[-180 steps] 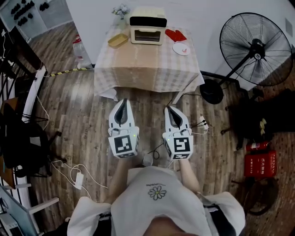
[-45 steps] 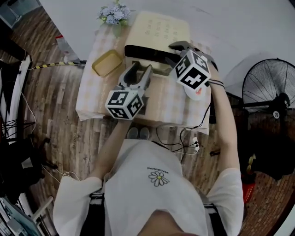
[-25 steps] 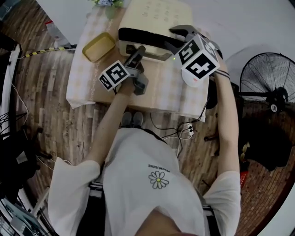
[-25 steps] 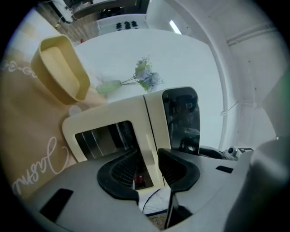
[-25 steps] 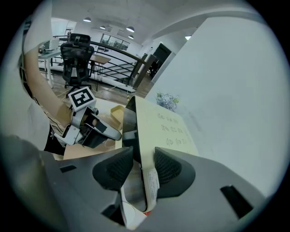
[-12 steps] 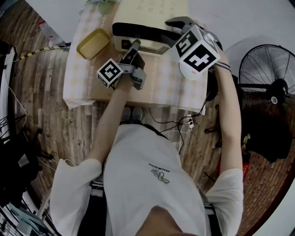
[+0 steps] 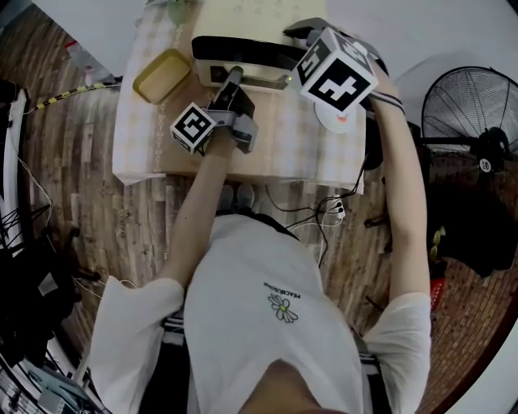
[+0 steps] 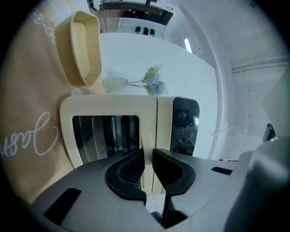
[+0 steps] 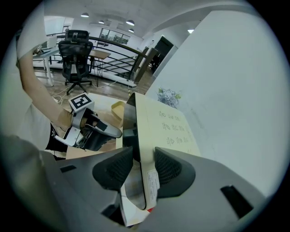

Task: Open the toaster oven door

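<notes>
Toaster oven (image 7: 251,18) sits at the far side of the surface (image 7: 267,154), straight ahead of both your tongs. Its door (image 8: 106,131) looks closed, flat against the front.

Your left tongs (image 8: 148,152) are rolled onto their side and reach in about level at the oven front. Their jaws have just been closing. They now grip the door's top edge (image 8: 150,122), the pale strip between the glass window and the dark glossy panel (image 8: 185,122). Only a thin gap is left between the pads and the strip fills it.

Your right tongs (image 9: 144,156) come down from above onto the oven's right end. The jaws stand wide and are clamped over the body's upper edge, one pad on each side of it. A small label (image 9: 152,181) on the oven shows low between those pads.

Left of your left tongs, a yellow tray (image 7: 162,74) lies on the checked cloth, just beside the oven's left front corner. Flowers (image 8: 153,81) stand beyond the tray, by the wall.

A white plate (image 7: 333,121) lies under the right tongs' marker cube (image 7: 338,71), mostly hidden by it. The left tongs' marker cube (image 7: 193,128) hangs over the middle of the surface.

Well right of your right arm, a black fan (image 7: 473,97) stands on the wooden floor (image 7: 81,210). Cables (image 7: 324,214) trail on the floor near the surface's near edge.
</notes>
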### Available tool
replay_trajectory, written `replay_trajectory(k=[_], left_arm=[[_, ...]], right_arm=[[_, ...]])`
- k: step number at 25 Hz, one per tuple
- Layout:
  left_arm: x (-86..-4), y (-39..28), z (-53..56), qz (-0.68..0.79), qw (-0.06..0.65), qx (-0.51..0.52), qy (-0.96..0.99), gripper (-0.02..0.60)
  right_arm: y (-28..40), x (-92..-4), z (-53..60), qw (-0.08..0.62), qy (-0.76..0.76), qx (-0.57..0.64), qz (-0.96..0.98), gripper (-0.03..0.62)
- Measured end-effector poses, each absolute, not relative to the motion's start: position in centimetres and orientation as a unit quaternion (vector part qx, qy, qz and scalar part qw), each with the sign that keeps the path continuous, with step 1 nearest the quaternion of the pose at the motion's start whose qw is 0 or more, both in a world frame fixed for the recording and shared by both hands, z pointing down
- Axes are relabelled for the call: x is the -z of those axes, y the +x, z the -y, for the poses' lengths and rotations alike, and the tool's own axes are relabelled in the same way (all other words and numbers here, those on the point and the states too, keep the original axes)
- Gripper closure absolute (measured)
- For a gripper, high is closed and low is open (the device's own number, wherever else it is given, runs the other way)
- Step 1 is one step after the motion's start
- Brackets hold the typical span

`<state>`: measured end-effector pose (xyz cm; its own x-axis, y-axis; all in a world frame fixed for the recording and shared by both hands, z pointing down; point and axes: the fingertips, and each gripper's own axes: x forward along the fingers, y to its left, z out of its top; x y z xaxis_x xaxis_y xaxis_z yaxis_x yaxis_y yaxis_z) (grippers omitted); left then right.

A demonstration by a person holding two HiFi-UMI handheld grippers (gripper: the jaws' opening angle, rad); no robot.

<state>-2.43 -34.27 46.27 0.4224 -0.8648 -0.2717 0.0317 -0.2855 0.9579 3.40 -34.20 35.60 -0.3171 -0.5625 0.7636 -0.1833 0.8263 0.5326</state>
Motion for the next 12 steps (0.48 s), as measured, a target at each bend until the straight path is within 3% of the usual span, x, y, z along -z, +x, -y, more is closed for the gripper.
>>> replay_trajectory(k=[12], left_arm=[[-46.66,-2.65,33.84,0.316,0.526,0.453,0.646,0.525]], right_arm=[[3.33,-35.50,34.20,0.527,0.231,0.164,0.801,0.451]])
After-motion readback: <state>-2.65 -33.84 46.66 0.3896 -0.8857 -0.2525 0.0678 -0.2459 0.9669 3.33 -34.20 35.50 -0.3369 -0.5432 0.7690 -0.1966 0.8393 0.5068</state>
